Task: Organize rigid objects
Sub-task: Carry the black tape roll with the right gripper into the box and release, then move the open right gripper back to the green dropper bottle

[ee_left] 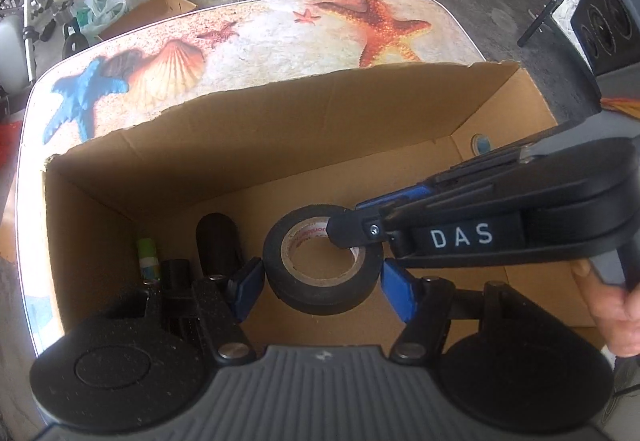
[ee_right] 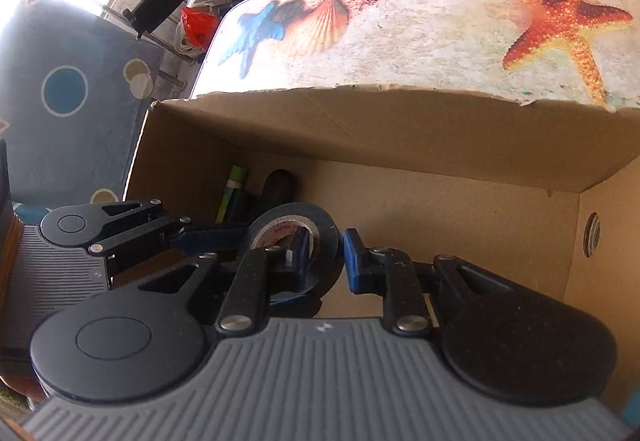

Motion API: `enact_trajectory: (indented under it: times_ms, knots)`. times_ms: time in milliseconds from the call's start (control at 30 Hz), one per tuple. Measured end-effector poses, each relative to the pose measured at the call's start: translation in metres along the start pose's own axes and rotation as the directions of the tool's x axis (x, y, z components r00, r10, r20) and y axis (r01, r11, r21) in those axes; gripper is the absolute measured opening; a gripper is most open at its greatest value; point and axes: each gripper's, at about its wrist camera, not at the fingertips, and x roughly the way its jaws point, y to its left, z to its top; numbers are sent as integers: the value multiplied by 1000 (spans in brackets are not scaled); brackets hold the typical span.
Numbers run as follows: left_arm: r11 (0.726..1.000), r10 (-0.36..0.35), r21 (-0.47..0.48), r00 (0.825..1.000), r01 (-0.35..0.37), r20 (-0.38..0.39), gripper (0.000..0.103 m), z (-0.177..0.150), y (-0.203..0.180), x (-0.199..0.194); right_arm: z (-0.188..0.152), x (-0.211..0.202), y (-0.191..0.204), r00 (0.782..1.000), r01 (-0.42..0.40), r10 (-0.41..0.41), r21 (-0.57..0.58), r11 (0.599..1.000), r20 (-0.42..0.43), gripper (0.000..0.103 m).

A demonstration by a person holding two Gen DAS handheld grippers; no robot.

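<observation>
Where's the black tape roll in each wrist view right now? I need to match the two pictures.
Left wrist view: the black tape roll sits low centre, between the left gripper's blue pads, over the cardboard box floor.
Right wrist view: the roll is centre-left, its wall pinched by the right gripper.
Shared landmark: the big orange starfish printed on the table beyond the box.

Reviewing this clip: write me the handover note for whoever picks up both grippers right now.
Left gripper: jaws around the outside of the black tape roll, pads at its sides, inside the cardboard box.
Right gripper: shut on the roll's wall, one finger through the core.
Both hold the same roll, above the box floor.
Done: a green tube and a dark cylinder already lie in the box's left corner.
Left: set the roll down, release both, then fetch anything remaining; none shows on the table.
</observation>
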Motion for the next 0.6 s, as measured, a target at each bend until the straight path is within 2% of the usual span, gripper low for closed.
enact_trajectory:
  times_ms: [267,433,600]
  knots:
    - [999,47,-5,997,-48,-65,65,6,15,28,23,49,5,996,53,-56,-42,998,-74,19]
    - [996,90,-15,993,-91,-78,65,2,25,25,31,61,16,996,37,-43,-72,997,-76,20]
    - [995,92,-30,993,-94,-69,67,-4,28,12,31,66,23,996,15,-24,-94,995,-86,28]
